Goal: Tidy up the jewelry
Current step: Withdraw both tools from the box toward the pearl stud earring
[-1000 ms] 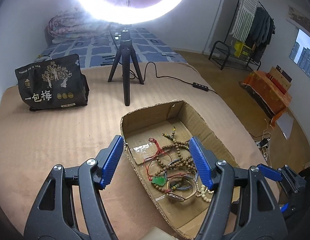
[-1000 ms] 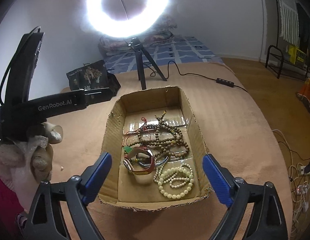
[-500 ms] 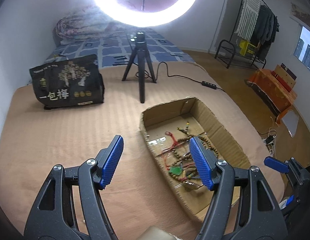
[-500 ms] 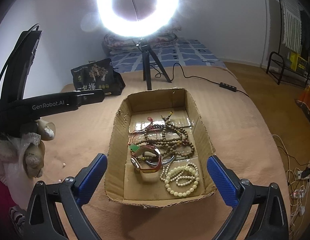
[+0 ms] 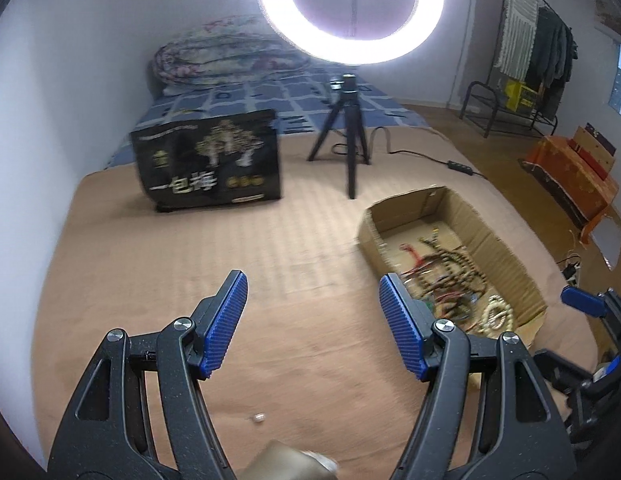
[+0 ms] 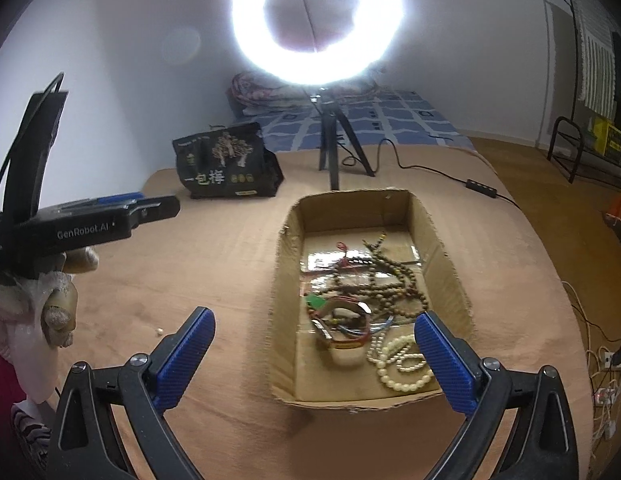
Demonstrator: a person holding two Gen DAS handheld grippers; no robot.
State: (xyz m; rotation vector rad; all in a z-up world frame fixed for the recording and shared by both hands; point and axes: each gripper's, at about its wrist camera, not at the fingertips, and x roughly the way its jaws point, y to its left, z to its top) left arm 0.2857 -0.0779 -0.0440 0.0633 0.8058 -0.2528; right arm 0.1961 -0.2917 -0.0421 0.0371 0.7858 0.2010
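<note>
My left hand-held gripper [image 5: 312, 320] hangs over bare tan surface [image 5: 190, 248], its blue pads spread wide with nothing between them. The cardboard box [image 5: 506, 248] sits off to its right, apart from the pads. My right hand-held gripper [image 6: 314, 354] is also spread wide and empty, hovering at the near end of the box [image 6: 284, 280], with one pad over the surface to the left of the box and the other over the box's near right corner.

All the jewelry lies inside the box. A long string of brown wooden beads [image 6: 390, 276] loops across the middle, tangled with a red cord [image 6: 344, 250]. Nearer to me a red bangle [image 6: 346, 334] lies beside a small green pendant [image 6: 315, 301], and a strand of cream beads [image 6: 398, 364] is bunched in the near right corner. A single tiny bead [image 6: 160, 331] rests loose on the surface, well left of the box.

Behind the box stand a ring light [image 6: 316, 20] on a small black tripod [image 6: 334, 148] and a black printed bag [image 6: 226, 164].
</note>
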